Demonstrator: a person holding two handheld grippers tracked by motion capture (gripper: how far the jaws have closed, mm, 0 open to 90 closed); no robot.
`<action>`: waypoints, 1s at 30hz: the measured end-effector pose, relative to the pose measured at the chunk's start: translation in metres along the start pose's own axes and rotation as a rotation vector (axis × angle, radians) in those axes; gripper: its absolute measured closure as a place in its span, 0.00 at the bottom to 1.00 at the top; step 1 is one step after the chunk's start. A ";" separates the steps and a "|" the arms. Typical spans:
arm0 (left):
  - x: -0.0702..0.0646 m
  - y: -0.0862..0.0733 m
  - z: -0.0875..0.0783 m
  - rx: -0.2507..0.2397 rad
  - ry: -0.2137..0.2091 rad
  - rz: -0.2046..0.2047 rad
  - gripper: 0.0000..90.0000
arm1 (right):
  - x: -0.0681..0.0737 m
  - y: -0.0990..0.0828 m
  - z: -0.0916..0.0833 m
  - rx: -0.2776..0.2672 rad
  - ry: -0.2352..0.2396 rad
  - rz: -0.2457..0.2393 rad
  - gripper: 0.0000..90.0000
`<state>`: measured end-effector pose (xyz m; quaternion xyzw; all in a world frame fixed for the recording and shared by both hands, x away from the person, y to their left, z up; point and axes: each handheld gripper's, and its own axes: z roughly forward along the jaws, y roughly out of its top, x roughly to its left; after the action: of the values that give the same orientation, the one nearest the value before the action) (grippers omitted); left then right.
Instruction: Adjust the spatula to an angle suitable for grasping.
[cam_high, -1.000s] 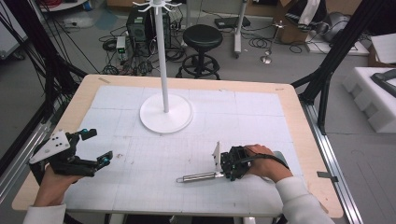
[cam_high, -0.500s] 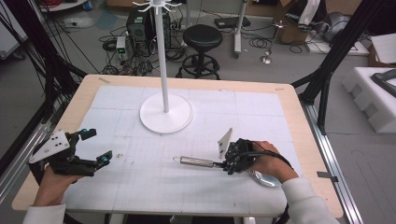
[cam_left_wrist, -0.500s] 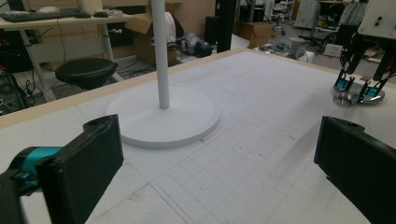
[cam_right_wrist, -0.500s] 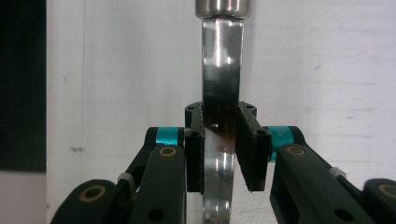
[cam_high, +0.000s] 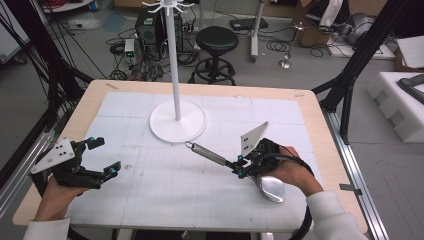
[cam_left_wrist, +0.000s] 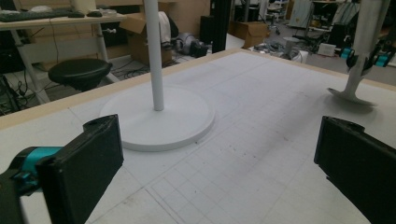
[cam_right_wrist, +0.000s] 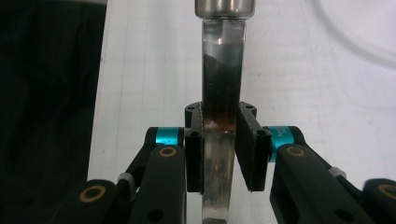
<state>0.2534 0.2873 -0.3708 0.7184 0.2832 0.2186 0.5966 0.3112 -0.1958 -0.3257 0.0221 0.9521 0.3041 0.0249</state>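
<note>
High view: the right gripper (cam_high: 239, 166) is seen near the table's right front, clamped on the flat metal shank of a ladle (cam_high: 235, 165).
Right gripper view: the two black pads are closed flat against both faces of the shank (cam_right_wrist: 222, 140); a firm hold is judged.
Ladle axis: the handle (cam_high: 207, 153) is pointed away from the jaws, up and to the left toward the stand; the bowl (cam_high: 270, 188) is tucked under the right hand (cam_high: 290, 172), at the near side.
Handle tip: a small ring (cam_high: 189, 145) is noted at the far end, just short of the stand's base (cam_high: 178, 121).
Stand: a white pole (cam_high: 173, 60) is set upright on the round base, with hooks (cam_high: 168, 6) at the top; the ring lies well below them.
Nearer hand: the right, the ladle being already held by it.
Left gripper (cam_high: 102, 157): jaws are spread wide, nothing held, well apart from the ladle at the table's left front.
Left gripper view: the base (cam_left_wrist: 159, 121) and pole (cam_left_wrist: 154, 51) are seen ahead, the ladle's bowl (cam_left_wrist: 350, 95) far right.
Obstructions: none noted between ring and pole; the base rim is the nearest thing to be cleared.
Table (cam_high: 310, 107): a white gridded mat covers it.
</note>
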 end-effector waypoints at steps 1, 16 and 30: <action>0.000 0.000 0.001 0.000 0.001 0.000 0.02 | 0.000 0.001 -0.002 -0.011 0.001 0.000 0.83; -0.002 0.002 0.001 0.011 0.010 0.010 0.02 | 0.003 0.014 -0.020 -0.200 -0.078 0.068 0.83; -0.003 0.002 0.000 0.016 0.013 0.013 0.02 | -0.002 0.034 -0.029 -0.344 -0.104 0.133 0.83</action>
<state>0.2515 0.2850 -0.3683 0.7234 0.2840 0.2250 0.5877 0.3121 -0.1849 -0.2826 0.0958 0.8800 0.4616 0.0572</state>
